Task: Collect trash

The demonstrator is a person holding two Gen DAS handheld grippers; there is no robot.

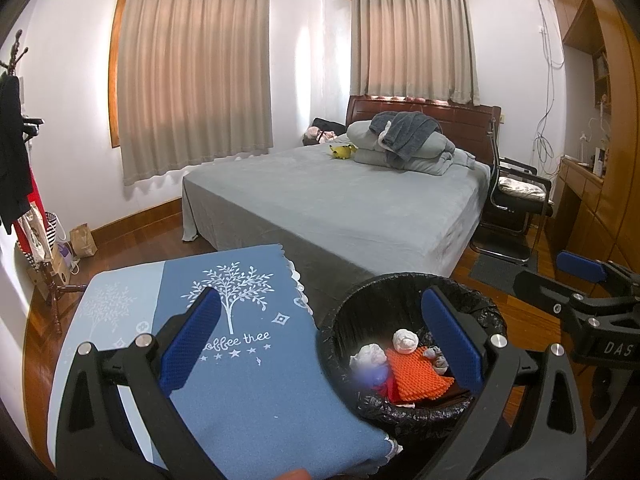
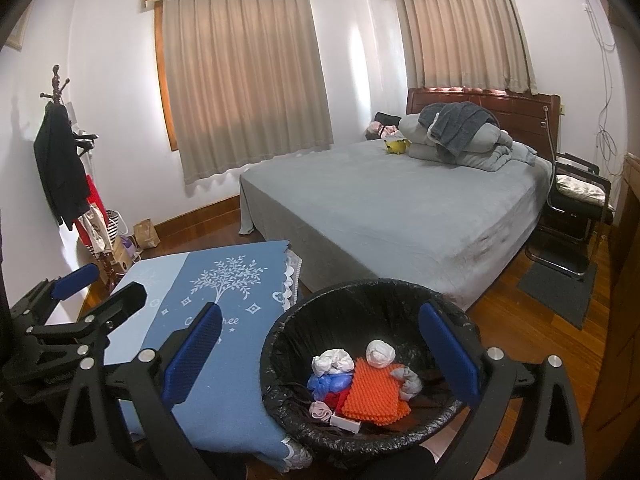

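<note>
A trash bin with a black liner [image 1: 404,280] [image 2: 360,292] stands on the floor beside a small table with a blue tree-print cloth [image 1: 248,360] [image 2: 224,280]. In the bin lie white crumpled papers [image 1: 405,341] [image 2: 380,352], an orange bumpy mat [image 1: 412,376] [image 2: 372,392], blue plastic [image 2: 328,384] and other scraps. My left gripper [image 1: 320,344] is open and empty, above the table's right edge and the bin. My right gripper [image 2: 320,352] is open and empty above the bin. Each gripper shows at the edge of the other's view [image 1: 560,292] [image 2: 80,304].
A bed with a grey cover [image 1: 340,196] [image 2: 400,204] lies behind, with folded bedding and a yellow plush toy [image 1: 342,151] [image 2: 396,145]. A coat rack [image 2: 60,152] and bags [image 1: 82,240] stand at the left wall. A black chair [image 1: 516,200] [image 2: 576,208] and wooden cabinets [image 1: 592,184] stand right.
</note>
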